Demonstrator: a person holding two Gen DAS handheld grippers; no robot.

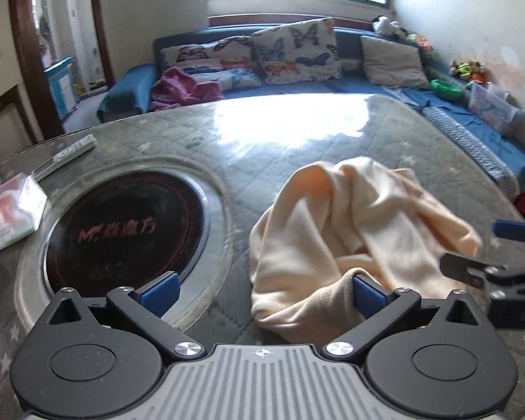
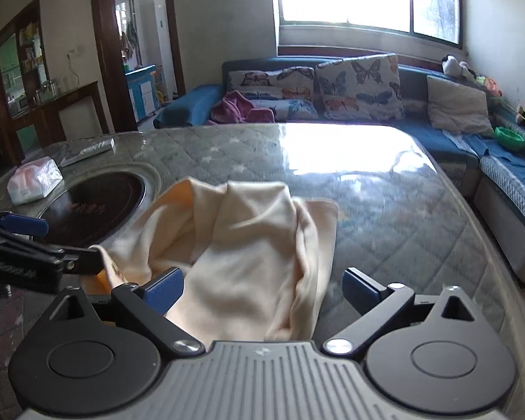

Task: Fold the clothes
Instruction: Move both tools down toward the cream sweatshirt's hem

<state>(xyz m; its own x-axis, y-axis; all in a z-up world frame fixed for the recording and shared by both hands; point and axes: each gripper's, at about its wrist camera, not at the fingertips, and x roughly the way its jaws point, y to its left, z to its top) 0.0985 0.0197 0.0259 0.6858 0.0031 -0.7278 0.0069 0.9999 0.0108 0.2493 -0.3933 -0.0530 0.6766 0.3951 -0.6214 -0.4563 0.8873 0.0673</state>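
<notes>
a crumpled cream cloth (image 2: 241,245) lies on the worktop (image 2: 385,217), bunched between the wide-apart jaws of the right gripper (image 2: 264,288). the left gripper (image 1: 264,294), jaws also apart, has the cloth against its right-hand jaw only.

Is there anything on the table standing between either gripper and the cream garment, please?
Nothing visible does. The cream garment lies crumpled right at both open grippers, left gripper and right gripper. The tissue pack and the black hotplate sit off to the left.
</notes>
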